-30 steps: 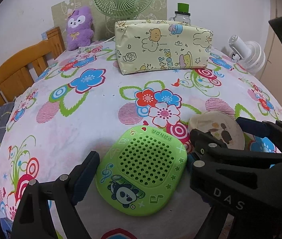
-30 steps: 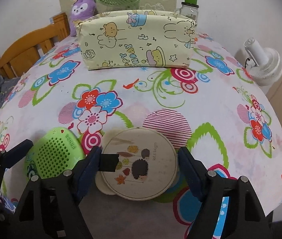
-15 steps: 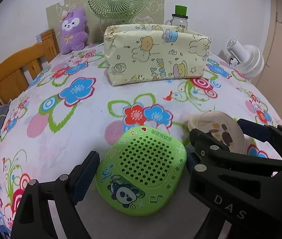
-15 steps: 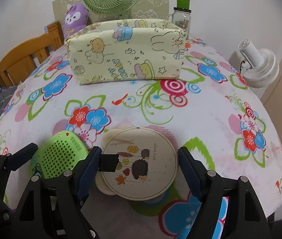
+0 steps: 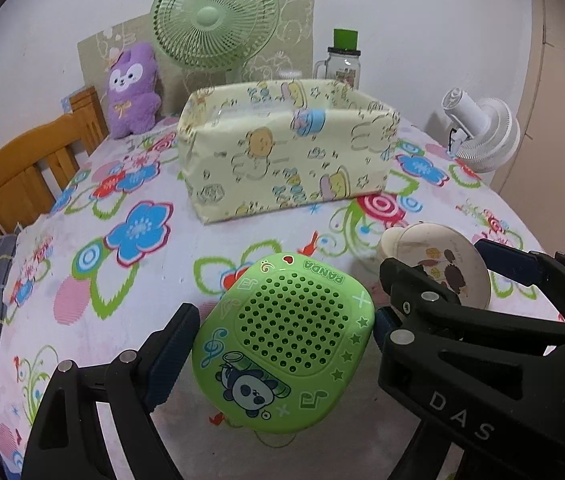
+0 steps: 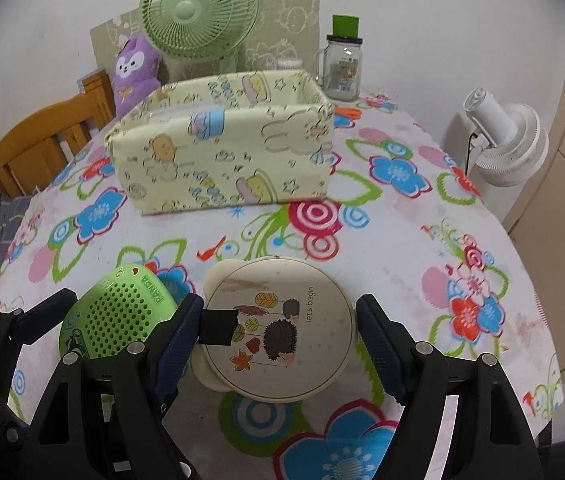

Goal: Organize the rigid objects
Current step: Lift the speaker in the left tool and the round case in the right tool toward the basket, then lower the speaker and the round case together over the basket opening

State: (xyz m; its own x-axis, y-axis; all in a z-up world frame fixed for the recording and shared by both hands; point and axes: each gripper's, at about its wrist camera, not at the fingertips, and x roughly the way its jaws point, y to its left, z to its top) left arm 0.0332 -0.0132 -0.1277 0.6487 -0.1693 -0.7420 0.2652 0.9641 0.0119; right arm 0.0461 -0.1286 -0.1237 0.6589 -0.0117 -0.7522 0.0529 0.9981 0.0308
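Floral tablecloth (image 5: 94, 308) beneath fabric box (image 5: 286, 160), white wall.

Soft, even indoor light is filling both views, no harsh glare anywhere. Faint shadows are sitting under the green speaker (image 5: 284, 344) and round tin (image 6: 278, 330). Fisheye is bending the tablecloth (image 6: 402, 216) hard, corners are going black, and the storage box (image 5: 286, 152) is looking slightly smeared.

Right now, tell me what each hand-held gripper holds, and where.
Left hand-held gripper: green panda speaker, by its side edges. Right hand-held gripper: round hedgehog box, by its rim.
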